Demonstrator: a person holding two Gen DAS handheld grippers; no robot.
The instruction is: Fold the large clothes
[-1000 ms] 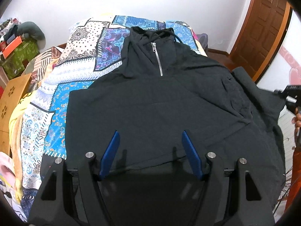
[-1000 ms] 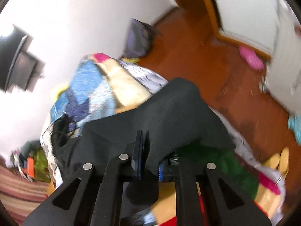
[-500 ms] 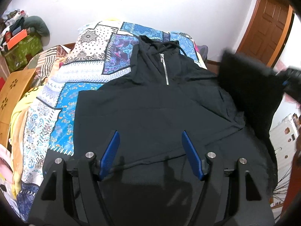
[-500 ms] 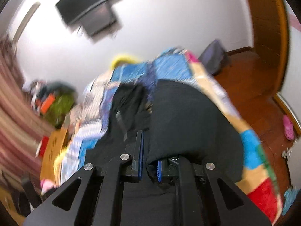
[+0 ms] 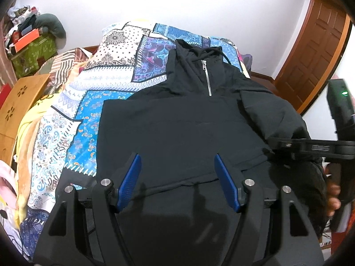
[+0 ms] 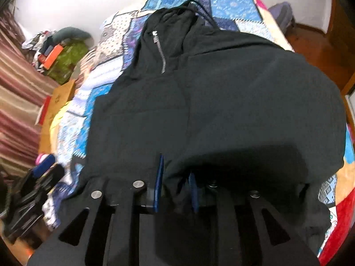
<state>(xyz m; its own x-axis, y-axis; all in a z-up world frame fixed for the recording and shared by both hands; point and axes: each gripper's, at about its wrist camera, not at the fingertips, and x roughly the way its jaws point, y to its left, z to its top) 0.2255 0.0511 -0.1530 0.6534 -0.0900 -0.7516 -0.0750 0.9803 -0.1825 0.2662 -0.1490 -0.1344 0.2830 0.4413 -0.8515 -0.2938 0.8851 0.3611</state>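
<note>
A black hoodie [image 5: 188, 122] with a short silver zip [image 5: 206, 77] lies face up on the patchwork bedspread [image 5: 88, 110], hood at the far end. My left gripper [image 5: 177, 173] hovers open over the hem with nothing between its blue pads. My right gripper [image 5: 274, 149] reaches in from the right edge, low over the hoodie's right side. In the right wrist view the right sleeve [image 6: 255, 99] lies folded across the hoodie [image 6: 137, 110]. The right gripper [image 6: 176, 184] has its jaws opening, with sleeve cloth still between the pads.
A wooden door [image 5: 315, 55] and bare floor [image 6: 315, 40] lie right of the bed. On the left stand a low wooden table [image 5: 20, 97] and a green box [image 5: 33, 53] piled with clutter. A person's hand [image 5: 332, 195] shows at the right edge.
The right gripper has swung the sleeve from beside the bed over onto the hoodie's body, rolling as it went, and its jaws have parted. The left gripper has edged slightly along the hem, still open.
</note>
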